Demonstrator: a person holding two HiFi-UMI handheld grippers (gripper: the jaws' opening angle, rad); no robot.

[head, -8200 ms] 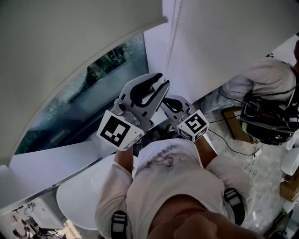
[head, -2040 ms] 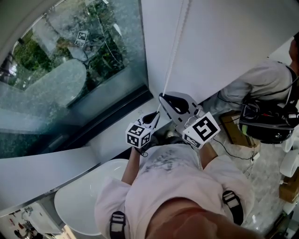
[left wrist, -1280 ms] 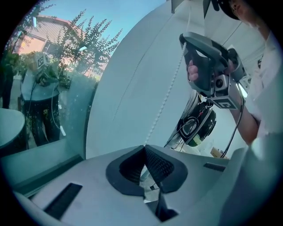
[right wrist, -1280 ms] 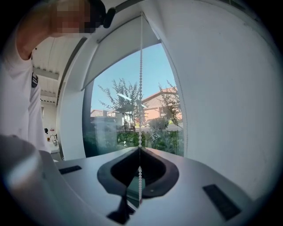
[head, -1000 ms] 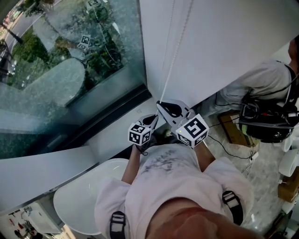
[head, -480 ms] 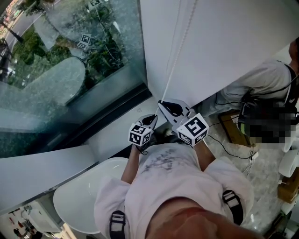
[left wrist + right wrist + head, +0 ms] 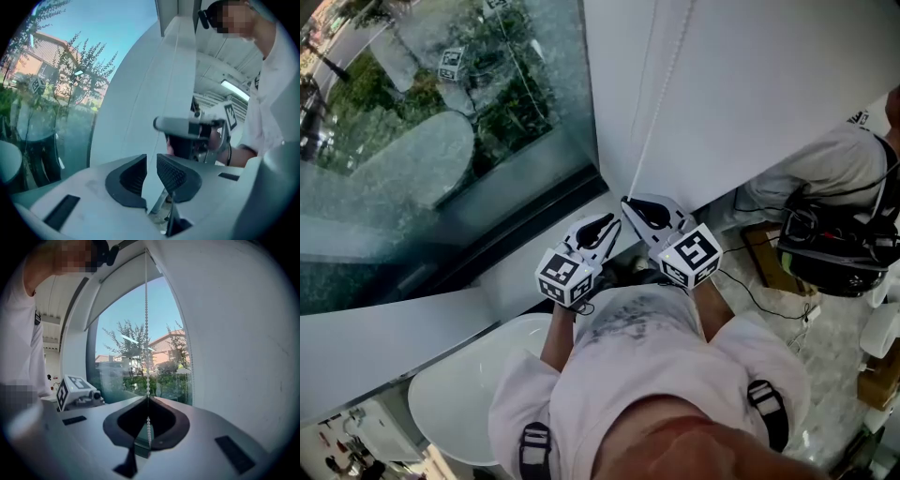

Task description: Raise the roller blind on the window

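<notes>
Moved since half a second ago: left gripper (image 7: 605, 225), now left of the bead cord (image 7: 659, 101), jaws opening with nothing pinched. Right gripper (image 7: 630, 202): clamped on the cord, centre frame. Blind (image 7: 110, 289): high, upper left. We judge a hand-over-hand regrip is pending.

small glossy white plastic-looking beads on the bead chain (image 7: 147, 357), smooth matt pale plastic shell on the right gripper (image 7: 147, 398) with dull black inner lining, glossy reflective window glass (image 7: 441, 159), smooth matt white wall (image 7: 769, 80), soft creased white cloth shirt (image 7: 642, 375)
</notes>
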